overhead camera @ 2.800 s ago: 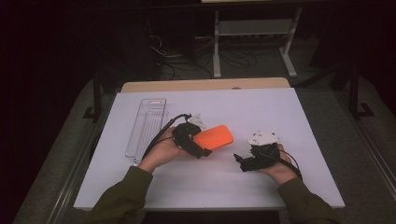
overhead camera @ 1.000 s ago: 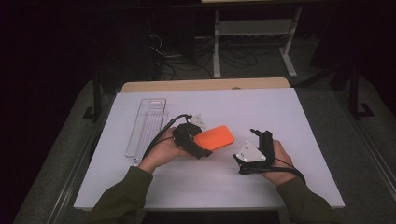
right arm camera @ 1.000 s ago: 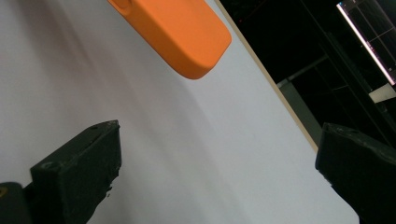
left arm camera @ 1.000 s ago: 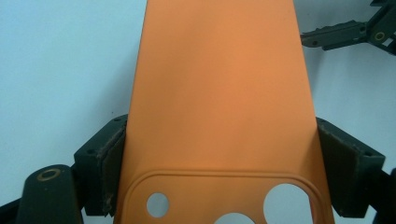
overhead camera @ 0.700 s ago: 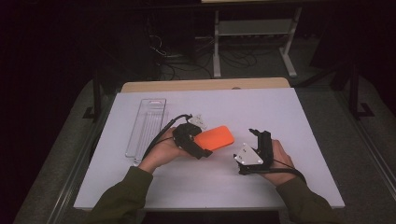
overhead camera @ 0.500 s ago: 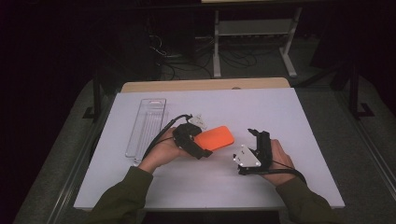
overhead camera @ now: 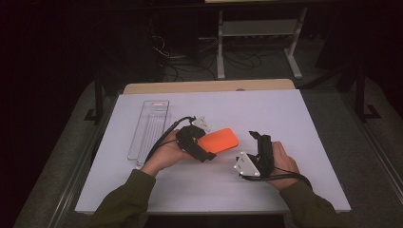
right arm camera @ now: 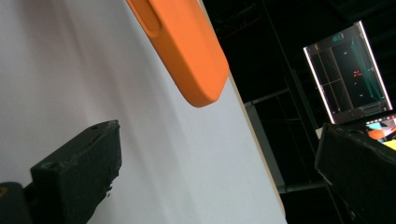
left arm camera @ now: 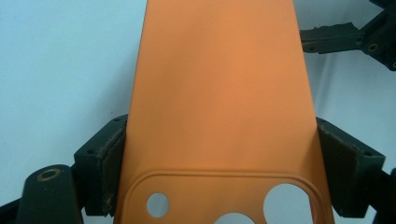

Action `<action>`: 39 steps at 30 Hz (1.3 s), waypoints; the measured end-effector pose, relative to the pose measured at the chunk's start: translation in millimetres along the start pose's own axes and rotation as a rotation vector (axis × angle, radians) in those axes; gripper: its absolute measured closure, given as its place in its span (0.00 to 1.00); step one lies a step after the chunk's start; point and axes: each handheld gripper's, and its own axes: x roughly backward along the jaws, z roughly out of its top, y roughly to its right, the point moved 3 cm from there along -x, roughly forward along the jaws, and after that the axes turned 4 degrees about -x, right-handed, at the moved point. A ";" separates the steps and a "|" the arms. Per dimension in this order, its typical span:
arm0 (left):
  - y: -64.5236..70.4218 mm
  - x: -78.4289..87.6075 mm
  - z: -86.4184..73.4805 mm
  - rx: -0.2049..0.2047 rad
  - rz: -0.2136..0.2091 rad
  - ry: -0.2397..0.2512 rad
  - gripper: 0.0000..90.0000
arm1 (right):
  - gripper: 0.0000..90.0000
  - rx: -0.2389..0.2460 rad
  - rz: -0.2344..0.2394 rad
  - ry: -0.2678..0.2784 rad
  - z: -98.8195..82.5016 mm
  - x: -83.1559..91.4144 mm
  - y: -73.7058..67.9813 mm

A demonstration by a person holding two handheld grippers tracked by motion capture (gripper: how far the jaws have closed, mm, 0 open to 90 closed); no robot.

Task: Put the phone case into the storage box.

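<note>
An orange phone case [overhead camera: 219, 139] is held just above the white table [overhead camera: 294, 114], near its middle. My left gripper [overhead camera: 205, 146] is shut on the case's camera end. In the left gripper view both pads [left arm camera: 109, 158] press the long sides of the case [left arm camera: 219, 93], with the camera cut-outs at the bottom. My right gripper [overhead camera: 259, 138] stands open to the right of the case, rolled on its side, apart from it. In the right gripper view the case's far end [right arm camera: 187, 51] hangs beyond the wide-apart jaws of the gripper [right arm camera: 219, 168].
A clear plastic tray [overhead camera: 149, 126] lies lengthwise on the table's left part. Beyond the far edge, a white rack [overhead camera: 256, 33] and cables stand on the dark floor. A lit screen [right arm camera: 350, 74] glows in the right gripper view.
My right gripper has rolled onto its side, so its grey plate now faces the near left. The left gripper and the orange case have stayed put.
</note>
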 end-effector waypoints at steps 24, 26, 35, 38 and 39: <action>2.0 -1.1 0.9 0.000 -0.003 0.002 0.17 | 0.00 0.196 -0.087 0.018 12.2 0.8 -14.3; 2.0 -0.7 1.0 0.000 -0.003 0.002 0.17 | 0.00 0.229 -0.092 0.024 13.4 0.4 -15.2; 1.8 0.4 1.3 -0.005 -0.001 -0.001 0.17 | 0.00 0.301 -0.141 0.039 16.5 0.1 -18.2; 1.6 0.5 1.3 -0.004 0.001 0.003 0.17 | 0.00 0.328 -0.143 0.043 16.8 -0.9 -19.4; 1.6 0.7 1.3 -0.004 0.001 0.002 0.17 | 0.00 0.331 -0.145 0.044 16.9 -1.2 -19.6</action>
